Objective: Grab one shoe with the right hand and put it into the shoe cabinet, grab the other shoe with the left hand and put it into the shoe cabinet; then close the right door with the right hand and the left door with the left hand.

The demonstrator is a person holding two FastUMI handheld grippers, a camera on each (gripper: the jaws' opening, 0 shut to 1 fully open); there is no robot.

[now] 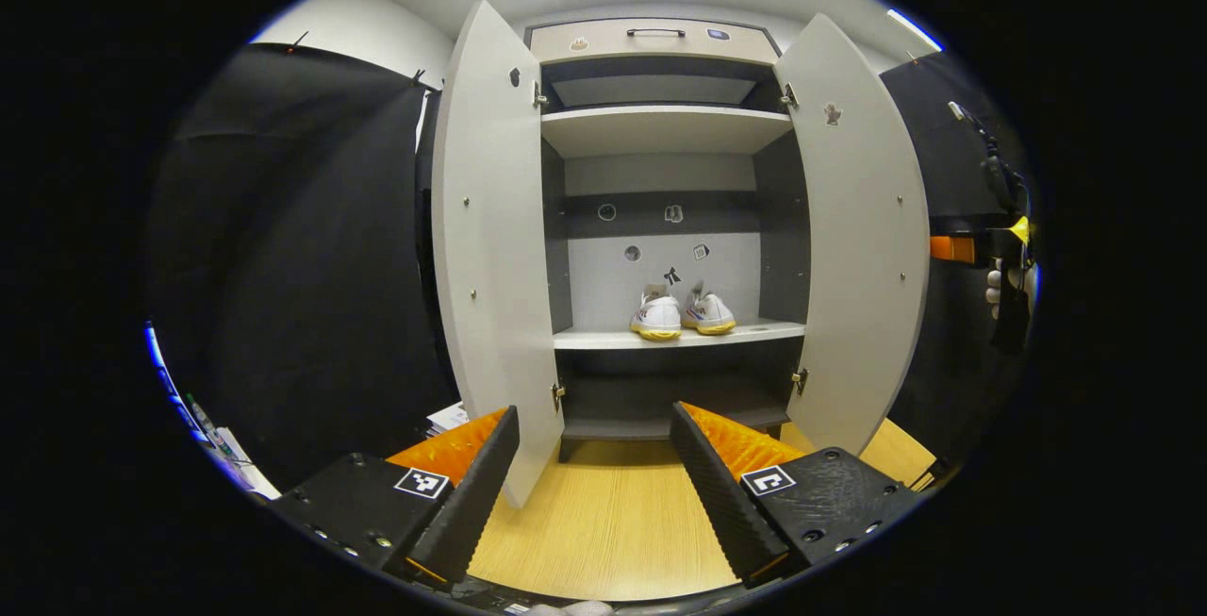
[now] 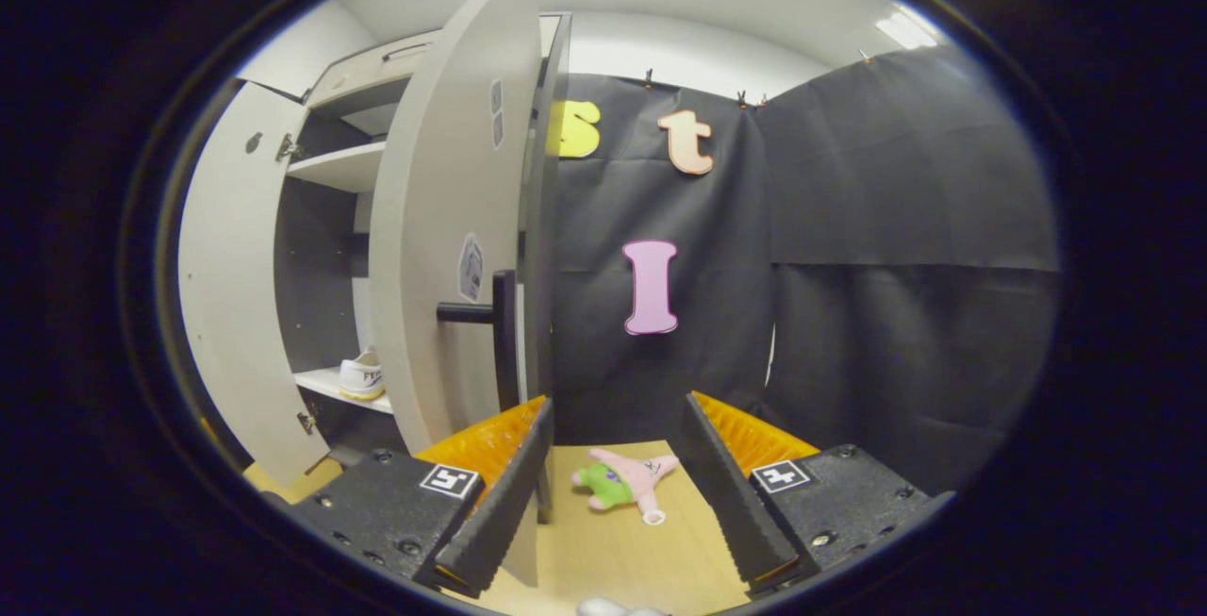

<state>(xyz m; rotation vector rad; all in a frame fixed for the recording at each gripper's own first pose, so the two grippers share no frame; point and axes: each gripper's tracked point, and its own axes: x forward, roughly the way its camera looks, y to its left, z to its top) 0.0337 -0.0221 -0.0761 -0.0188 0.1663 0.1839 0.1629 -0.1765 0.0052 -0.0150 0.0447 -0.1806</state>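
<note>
Shoes [image 1: 681, 314] sit side by side on the cabinet's middle shelf [image 1: 603, 340], so stowing looks done and door-closing is the step in hand. Both doors stand open. Right tongs [image 2: 613, 465], open and empty, hover by the right door [image 2: 443, 248] near its handle [image 2: 490, 314]; next they should push it shut. Left tongs [image 1: 594, 465] hang open before the left door [image 1: 490, 248].

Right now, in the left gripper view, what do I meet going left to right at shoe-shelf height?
Left door → left shoe → right shoe → right door → the other tool, far right with a hand on it.
</note>
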